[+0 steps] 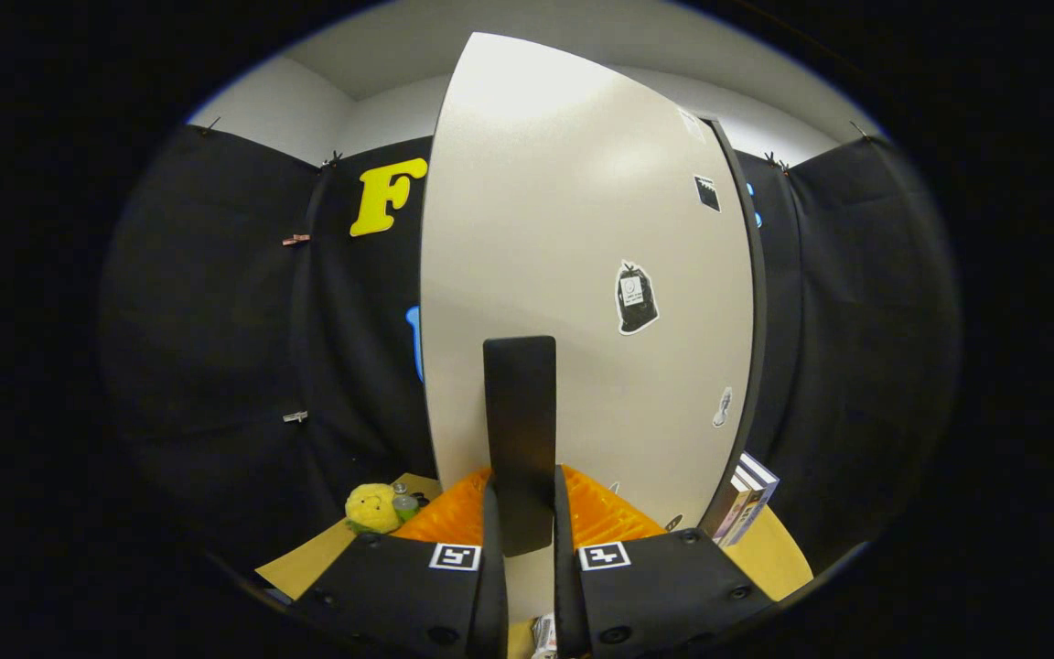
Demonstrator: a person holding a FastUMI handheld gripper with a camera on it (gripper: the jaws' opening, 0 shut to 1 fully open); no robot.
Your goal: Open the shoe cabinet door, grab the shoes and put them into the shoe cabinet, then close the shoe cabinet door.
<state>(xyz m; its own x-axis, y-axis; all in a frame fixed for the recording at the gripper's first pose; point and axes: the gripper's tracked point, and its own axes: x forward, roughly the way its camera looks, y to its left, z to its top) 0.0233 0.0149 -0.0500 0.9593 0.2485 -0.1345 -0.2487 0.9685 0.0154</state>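
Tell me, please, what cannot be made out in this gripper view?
- Cabinet interior and shoes: hidden behind the pale cabinet door.
- Gripper contact on the black door handle: fingers flank it, pressing unclear.
- Stickers: too small.
- Books: partly hidden by the door.

The gripper (521, 522) has its 2 fingers closed on the flat black bar handle (519, 430) of the pale grey shoe cabinet door (582, 275), one finger pressing each side of the handle's lower end. The door carries several small stickers (636, 297). Beyond the fingers, a fluffy yellow plush toy (372, 507) sits on the tan tabletop (307, 558), and upright books (747, 499) stand beside the door's dark edge.
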